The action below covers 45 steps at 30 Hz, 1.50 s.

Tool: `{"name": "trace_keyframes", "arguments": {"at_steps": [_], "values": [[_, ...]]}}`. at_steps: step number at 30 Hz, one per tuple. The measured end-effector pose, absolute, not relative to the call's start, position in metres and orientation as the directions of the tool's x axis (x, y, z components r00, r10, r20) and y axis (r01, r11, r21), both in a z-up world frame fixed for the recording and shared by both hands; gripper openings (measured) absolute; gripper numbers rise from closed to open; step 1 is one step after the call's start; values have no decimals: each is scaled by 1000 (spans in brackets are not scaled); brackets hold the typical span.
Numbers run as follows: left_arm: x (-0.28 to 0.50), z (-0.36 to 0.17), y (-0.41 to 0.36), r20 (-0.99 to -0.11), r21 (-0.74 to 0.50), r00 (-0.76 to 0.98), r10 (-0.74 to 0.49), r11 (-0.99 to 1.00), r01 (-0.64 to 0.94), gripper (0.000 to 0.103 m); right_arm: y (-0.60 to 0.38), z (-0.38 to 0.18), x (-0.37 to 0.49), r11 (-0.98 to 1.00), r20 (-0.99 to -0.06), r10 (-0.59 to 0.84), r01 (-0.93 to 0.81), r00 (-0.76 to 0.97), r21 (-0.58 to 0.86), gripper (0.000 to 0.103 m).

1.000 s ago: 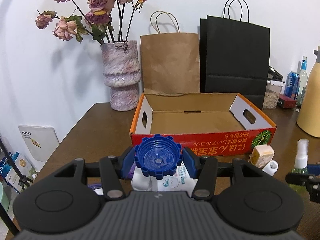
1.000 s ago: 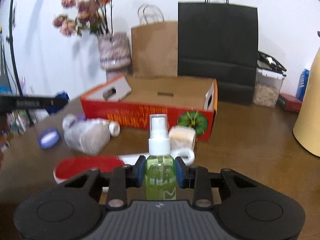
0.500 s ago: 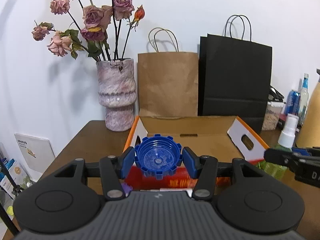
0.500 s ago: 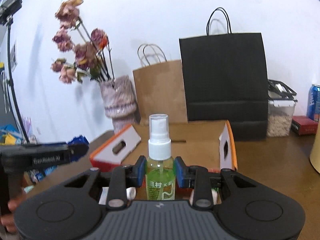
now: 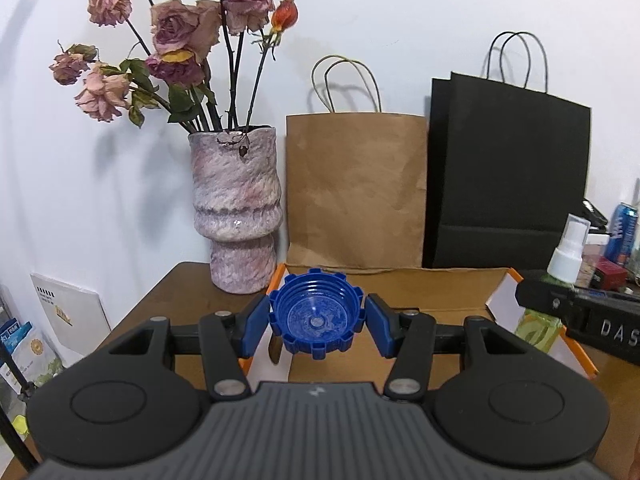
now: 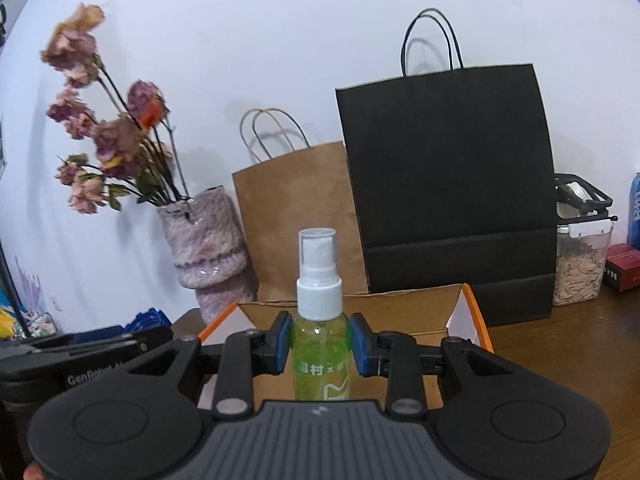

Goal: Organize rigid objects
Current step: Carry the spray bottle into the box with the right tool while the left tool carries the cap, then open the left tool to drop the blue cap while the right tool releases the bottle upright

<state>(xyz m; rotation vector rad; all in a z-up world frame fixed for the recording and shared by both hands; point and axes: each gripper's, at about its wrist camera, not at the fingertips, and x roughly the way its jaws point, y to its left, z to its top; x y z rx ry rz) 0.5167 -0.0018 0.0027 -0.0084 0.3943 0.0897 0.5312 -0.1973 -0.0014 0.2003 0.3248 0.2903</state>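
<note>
Over box [image 5: 440, 292], jaws pinch blue cap [image 5: 316, 317], spray bottle [image 6: 320, 320].

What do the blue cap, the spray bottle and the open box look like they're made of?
Blue cap: likely molded plastic, glossy with crisp ridges. Spray bottle: clear green-tinted plastic probably, with a white plastic pump. Box: cardboard, matte brown inside, orange printed edges.

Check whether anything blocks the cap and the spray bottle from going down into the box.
Nothing visible does. The left tool holds the blue cap and the right tool the spray bottle, both above the open box. The part of its floor in view looks bare.
</note>
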Motion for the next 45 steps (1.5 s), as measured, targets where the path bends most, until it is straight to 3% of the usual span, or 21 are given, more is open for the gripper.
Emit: {"name": "trace_keyframes", "arguments": {"at_steps": [11,14,15,16,17,18,45], "values": [[565,-21,-10,-433,69,894,110,994,-89,54,-195,-22,583,951,-380,290,-221,879,215,30],[570,-26,-10,-442,77,889,116,993,-92,58,-194,-29,592,955,-426,283,-212,859,207,32],[570,-27,-9,-442,75,890,113,993,-88,70,-194,-31,593,958,-434,274,-204,858,200,46],[569,-27,-8,-439,74,892,113,993,-89,90,-195,-32,594,962,-440,262,-195,859,192,59],[568,-28,-7,-429,77,894,126,992,-103,101,-196,-32,592,965,-437,251,-186,864,185,86],[566,-27,-6,-413,81,900,137,990,-113,103,-197,-32,590,968,-424,240,-181,873,176,100],[496,3,2,-299,80,947,119,992,-100,103,-192,-8,510,988,-303,157,-152,940,38,103]]}}
